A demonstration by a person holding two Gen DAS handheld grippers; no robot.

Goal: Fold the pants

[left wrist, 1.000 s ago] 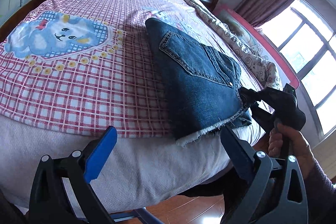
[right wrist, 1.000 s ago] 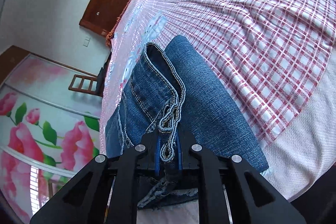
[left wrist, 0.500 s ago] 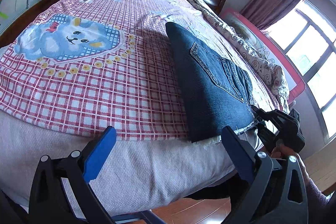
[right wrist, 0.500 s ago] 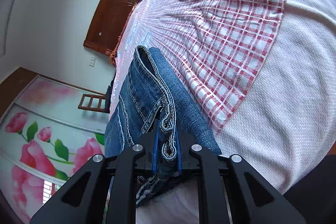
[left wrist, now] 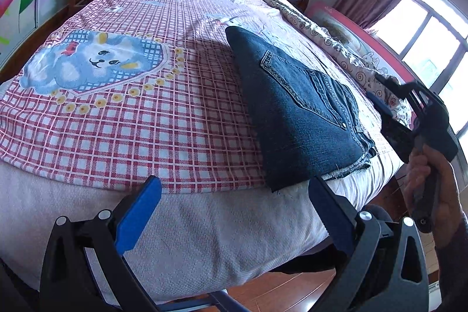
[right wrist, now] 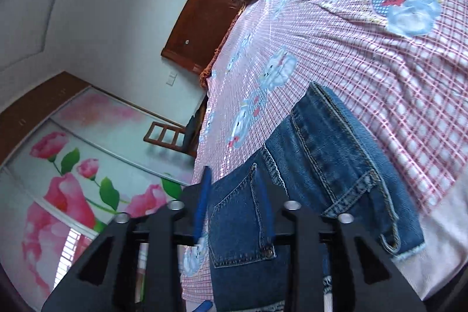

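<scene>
Checked bedspread (left wrist: 117, 136) is carrying the folded denim pants (left wrist: 298, 119) near its edge. I am holding my left gripper (left wrist: 234, 212) spread, empty; right gripper (right wrist: 234, 206), jaws just opening, is releasing them. Folding looks nearly finished.

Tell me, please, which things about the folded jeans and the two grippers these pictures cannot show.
- Folded jeans, left wrist view: the layers beneath are hidden by the top layer.
- Jeans' near frayed edge, right wrist view: covered by the right gripper, whose jaws have just been opening.
- Right gripper, left wrist view: partly lost in window glare.
- Left gripper: open, nothing between; its base is cut off by the lower edge.
</scene>
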